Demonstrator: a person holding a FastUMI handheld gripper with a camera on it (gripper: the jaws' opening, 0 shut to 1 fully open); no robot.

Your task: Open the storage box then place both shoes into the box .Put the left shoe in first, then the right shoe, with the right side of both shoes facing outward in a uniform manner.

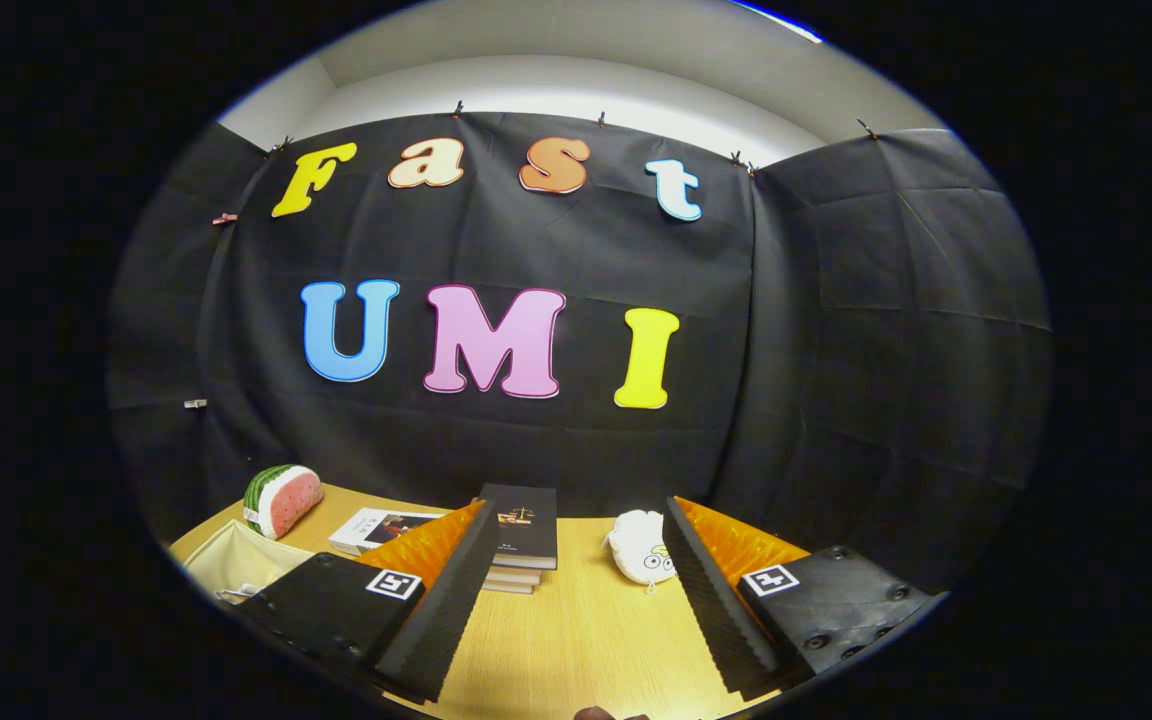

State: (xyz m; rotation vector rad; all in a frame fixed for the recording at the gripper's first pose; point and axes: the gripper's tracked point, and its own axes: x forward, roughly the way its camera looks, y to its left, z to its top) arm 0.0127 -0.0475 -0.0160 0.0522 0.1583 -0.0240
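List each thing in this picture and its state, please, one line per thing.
gripper: open, fingers spread wide, nothing between them.
stack of books: closed, lying flat beyond the fingers.
white plush toy: resting on the table, untouched.
watermelon toy: resting on the table.
beige fabric box: open at the top.

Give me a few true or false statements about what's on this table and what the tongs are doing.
1. The tongs are open with nothing between them. True.
2. A watermelon-slice plush sits on the wooden table. True.
3. The stack of books lies beyond the fingers. True.
4. The white plush toy is gripped by the fingers. False: it lies free on the table, ahead of them.
5. The top book is white. False: its cover is dark.
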